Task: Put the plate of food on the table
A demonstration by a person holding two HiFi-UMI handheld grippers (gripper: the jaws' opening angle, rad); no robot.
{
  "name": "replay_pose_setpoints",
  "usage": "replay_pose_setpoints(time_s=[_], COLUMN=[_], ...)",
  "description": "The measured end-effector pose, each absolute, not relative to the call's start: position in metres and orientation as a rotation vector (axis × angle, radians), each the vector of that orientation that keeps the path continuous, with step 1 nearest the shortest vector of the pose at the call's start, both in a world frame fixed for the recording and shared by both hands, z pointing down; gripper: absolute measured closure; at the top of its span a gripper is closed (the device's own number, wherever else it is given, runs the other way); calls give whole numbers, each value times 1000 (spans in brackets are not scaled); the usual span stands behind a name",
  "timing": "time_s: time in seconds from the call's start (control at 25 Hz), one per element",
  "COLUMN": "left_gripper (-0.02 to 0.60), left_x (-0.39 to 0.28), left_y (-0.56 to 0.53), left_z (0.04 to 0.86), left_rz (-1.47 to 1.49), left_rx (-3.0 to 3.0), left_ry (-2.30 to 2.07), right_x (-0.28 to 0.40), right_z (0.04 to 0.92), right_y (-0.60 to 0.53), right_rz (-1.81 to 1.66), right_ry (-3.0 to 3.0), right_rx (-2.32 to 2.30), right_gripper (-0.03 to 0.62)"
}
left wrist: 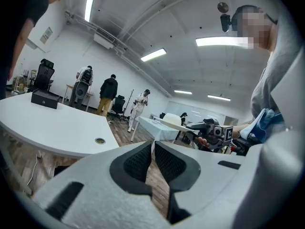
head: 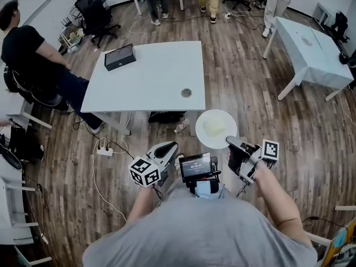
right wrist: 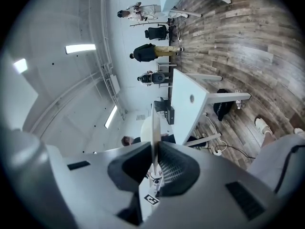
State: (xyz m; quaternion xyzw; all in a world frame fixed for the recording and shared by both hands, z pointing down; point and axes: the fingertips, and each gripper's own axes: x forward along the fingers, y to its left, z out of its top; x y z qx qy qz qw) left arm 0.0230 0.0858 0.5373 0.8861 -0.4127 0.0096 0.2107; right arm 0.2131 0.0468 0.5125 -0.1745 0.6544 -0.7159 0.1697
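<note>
White plate [head: 216, 128] with a pale mound of food [head: 213, 126] hangs level over the wooden floor [head: 250, 88], just off the near edge of the white surface [head: 150, 77] and not yet on it. The right gripper [head: 230, 143] has its jaws clamped on the plate's near rim. The left gripper [head: 168, 149] sits low beside it, jaws closed together on nothing.

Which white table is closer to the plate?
The centre table with the black box; the plate hovers beside its near corner. The cloth-covered table stands far right.
</note>
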Motion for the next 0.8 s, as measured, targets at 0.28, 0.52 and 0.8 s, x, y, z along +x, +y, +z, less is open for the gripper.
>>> replay_pose_setpoints(time_s=[0.28,0.52,0.8], left_gripper=[551,552,551], left_x=[-23,-70,-110], left_y=[37,-8,-47], left_z=[532,524,531], left_rz=[26,33,46], left_rx=[2453,2456,2457], left_ry=[-1164,-1154,-1171], right_x=[158,106,64], right_z=[506,504,510], right_y=[-6,-54,-92], right_rz=[-2032,-2036,-2024], right_ry=[1918,1921,1936], right_rx=[-471,-461,-419], right_gripper=[545,545,545])
